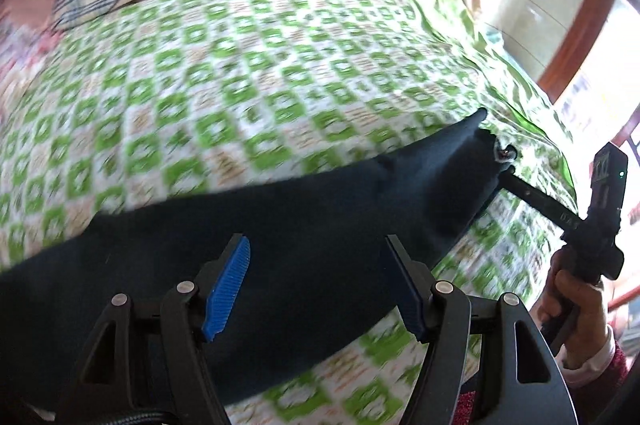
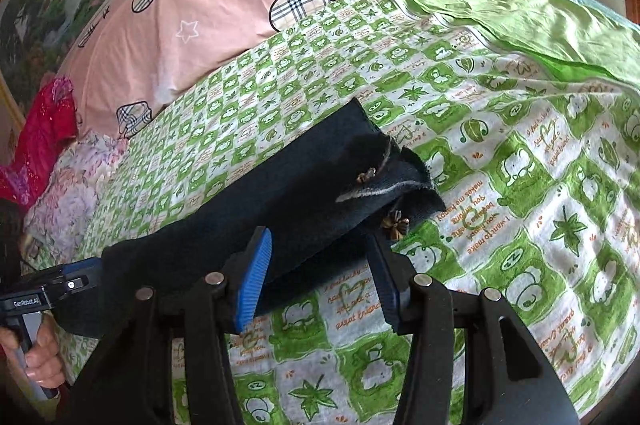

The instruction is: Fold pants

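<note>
The dark navy pants (image 2: 256,201) lie on the bed as a long folded band that runs across the green and white checked sheet (image 2: 500,153). In the right wrist view the band goes from the lower left up to the middle, where its end shows a raw cut edge, a pale seam line and two small bronze bow ornaments (image 2: 394,221). In the left wrist view the same dark cloth (image 1: 280,217) fills the lower half of the picture, and this view is blurred.

The left tongs (image 1: 316,289) stand wide open above the cloth, with the blue ribbed pads (image 1: 228,289) well apart. The pads do not press on the fabric. The right tongs (image 2: 320,277) stand about half open. The edge of the pants passes between the blue pads (image 2: 254,281), but I cannot tell whether they pinch it or only frame it. In the left wrist view the far tip of the right tongs (image 1: 505,161) reaches the end of the cloth, and there also the contact is not clear.

A hand (image 1: 568,309) with a dark red sleeve holds the handle of the right tool at the right edge of that view. Another hand (image 2: 38,353) holds the left tool at the lower left of the right wrist view.

Behind the sheet lies a pink quilt (image 2: 224,5) with plaid hearts and small stars. A plain green cloth (image 2: 520,13) lies at the far right, and a red garment (image 2: 44,129) lies at the left.
</note>
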The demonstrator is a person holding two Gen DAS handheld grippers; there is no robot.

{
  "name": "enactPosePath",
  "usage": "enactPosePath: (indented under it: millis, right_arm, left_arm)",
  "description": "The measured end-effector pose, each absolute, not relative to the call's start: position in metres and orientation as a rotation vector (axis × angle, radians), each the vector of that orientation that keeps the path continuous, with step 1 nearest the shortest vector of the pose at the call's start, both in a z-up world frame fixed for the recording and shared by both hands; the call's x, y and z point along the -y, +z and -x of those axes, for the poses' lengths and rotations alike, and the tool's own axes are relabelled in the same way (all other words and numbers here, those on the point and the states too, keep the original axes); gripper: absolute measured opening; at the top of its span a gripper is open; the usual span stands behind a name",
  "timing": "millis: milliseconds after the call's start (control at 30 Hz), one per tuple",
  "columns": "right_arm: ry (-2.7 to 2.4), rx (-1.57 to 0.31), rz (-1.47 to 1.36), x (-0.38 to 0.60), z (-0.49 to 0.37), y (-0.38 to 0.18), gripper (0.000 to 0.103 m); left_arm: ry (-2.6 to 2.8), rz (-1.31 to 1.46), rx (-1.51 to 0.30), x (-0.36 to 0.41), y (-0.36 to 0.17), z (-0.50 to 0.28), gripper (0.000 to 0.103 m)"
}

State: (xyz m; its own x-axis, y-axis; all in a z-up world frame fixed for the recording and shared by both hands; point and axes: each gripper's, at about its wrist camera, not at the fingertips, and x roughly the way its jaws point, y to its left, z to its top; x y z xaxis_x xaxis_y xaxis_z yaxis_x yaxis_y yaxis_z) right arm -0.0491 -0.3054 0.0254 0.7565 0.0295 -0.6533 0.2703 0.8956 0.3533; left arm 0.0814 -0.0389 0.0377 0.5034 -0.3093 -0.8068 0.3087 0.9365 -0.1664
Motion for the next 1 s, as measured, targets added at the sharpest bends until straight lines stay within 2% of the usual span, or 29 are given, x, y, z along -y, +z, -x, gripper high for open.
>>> enactPosePath:
  millis: [233,300,433,467,733,800,867,1000]
  right_arm:
    - [-0.139,-0.68,-0.529,0.323,0.042,0.02,0.051]
    - [-0.138,-0.681,-0.532,0.325,0.04,0.018,0.044]
    - [-0.136,-0.686,-0.522,0.33,0.04,0.015,0.009]
    - [-0.134,-0.684,-0.52,0.331,0.042,0.015,0.006]
    - [-0.127,-0.69,-0.545,0.337,0.062,0.015,0.006]
    - [-0.15,-0.708,-0.56,0.338,0.063,0.012,0.013]
    - [-0.157,-0.703,-0.6,0.342,0.066,0.01,0.038]
    - [-0.155,-0.686,-0.607,0.345,0.068,0.01,0.041]
  left_arm:
    - [-0.504,-0.12,-1.006,0.097,0.041,-0.127,0.07]
    - [-0.531,-0.149,-1.02,0.114,0.038,-0.143,0.07]
    - [-0.575,-0.177,-1.054,0.145,0.03,-0.165,0.07]
    - [-0.581,-0.185,-1.057,0.15,0.029,-0.168,0.07]
    - [-0.664,-0.271,-1.079,0.198,0.017,-0.185,0.07]
    - [-0.683,-0.281,-1.097,0.206,0.012,-0.189,0.07]
    - [-0.701,-0.289,-1.115,0.213,0.006,-0.194,0.07]
    - [-0.727,-0.302,-1.144,0.225,-0.005,-0.203,0.07]
